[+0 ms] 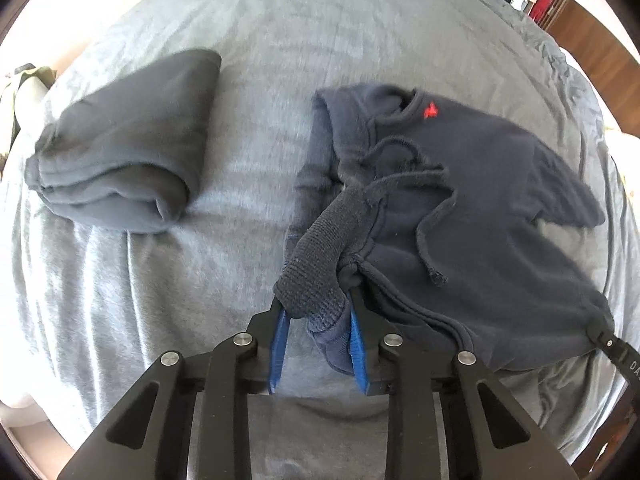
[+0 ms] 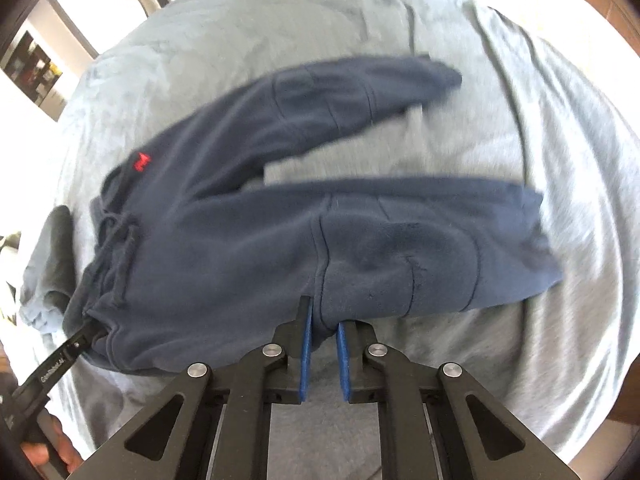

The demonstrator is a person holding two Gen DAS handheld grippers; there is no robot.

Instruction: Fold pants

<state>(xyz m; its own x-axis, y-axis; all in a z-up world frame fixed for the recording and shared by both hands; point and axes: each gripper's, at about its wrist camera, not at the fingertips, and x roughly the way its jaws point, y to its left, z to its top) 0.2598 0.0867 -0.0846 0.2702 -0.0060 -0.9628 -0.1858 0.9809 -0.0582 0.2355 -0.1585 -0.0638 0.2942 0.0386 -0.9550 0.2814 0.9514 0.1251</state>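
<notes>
Navy fleece sweatpants with a red logo lie spread on the grey-blanketed bed, legs pointing toward 2–3 o'clock in the right wrist view. Left tool is clamped on the ribbed waistband end. Right tool is clamped on the near leg's edge at the seam. A folded dark navy garment rests at 10 o'clock in the left view, well apart from the sweatpants.
</notes>
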